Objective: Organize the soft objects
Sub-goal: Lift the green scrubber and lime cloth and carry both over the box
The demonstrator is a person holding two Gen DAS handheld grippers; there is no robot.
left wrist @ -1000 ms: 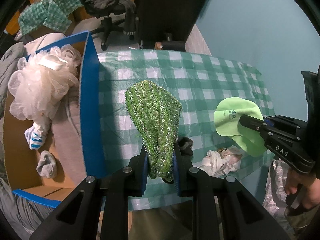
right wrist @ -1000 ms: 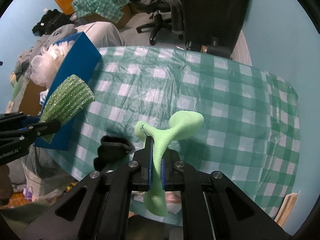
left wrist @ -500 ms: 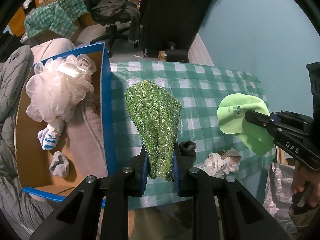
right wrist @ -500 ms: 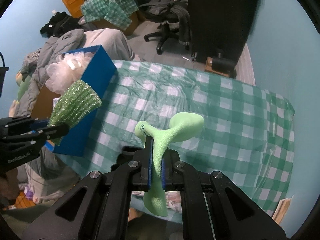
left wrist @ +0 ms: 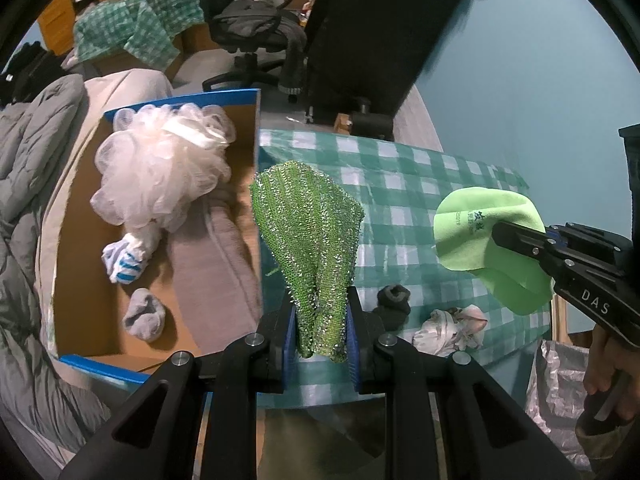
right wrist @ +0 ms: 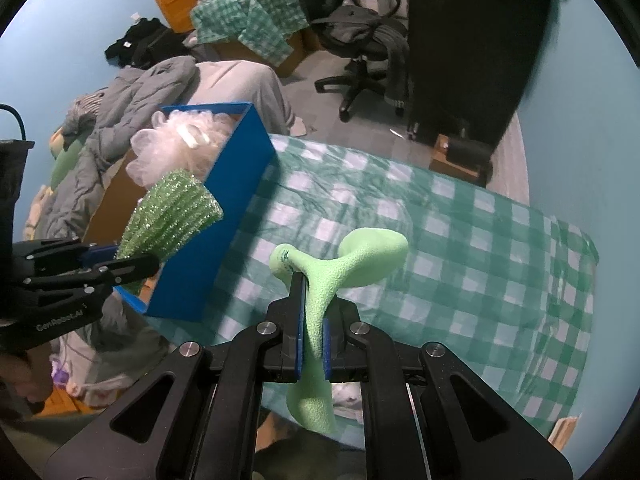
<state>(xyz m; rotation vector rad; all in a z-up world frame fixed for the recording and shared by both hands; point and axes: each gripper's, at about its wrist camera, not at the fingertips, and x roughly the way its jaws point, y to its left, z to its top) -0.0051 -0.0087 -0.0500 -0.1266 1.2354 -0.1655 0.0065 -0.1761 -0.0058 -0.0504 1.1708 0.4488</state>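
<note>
Two-handed sorting of soft items into a blue-walled cardboard box point(left wrist: 256, 184), shown partway through. Already in the box, at the left of the left wrist view: a white mesh bath pouf point(left wrist: 168, 168), a white sock with blue stripes point(left wrist: 122, 262), a balled grey sock point(left wrist: 144, 316) and a folded beige cloth point(left wrist: 208, 264).

The left gripper point(left wrist: 320, 320) holds a glittery green knitted scrubbing cloth point(left wrist: 310, 232); its jaws are clamped on the cloth's lower end, and the cloth stands at the centre of the frame, over the box's right wall where it meets the bench. In the right wrist view the same cloth point(right wrist: 172, 212) appears at centre left, above the box's near end.

The right gripper point(right wrist: 314, 340) has its jaws pinched nearly together on a thin lime-green microfibre cloth point(right wrist: 352, 256), which is in the air above the green-checked covering of the bench point(right wrist: 480, 260), clear of the box.

Still on the bench, near the lower edge of the left wrist view: a dark balled sock point(left wrist: 394, 304) and a crumpled whitish rag point(left wrist: 452, 326). Judged from this layout, four items remain to be boxed, two of them in hand.

Legible writing: "DAS" on the right gripper body in the left wrist view; "GenRobot.AI" on the left gripper body in the right wrist view. Dark print on the lime cloth is too small to read.
</note>
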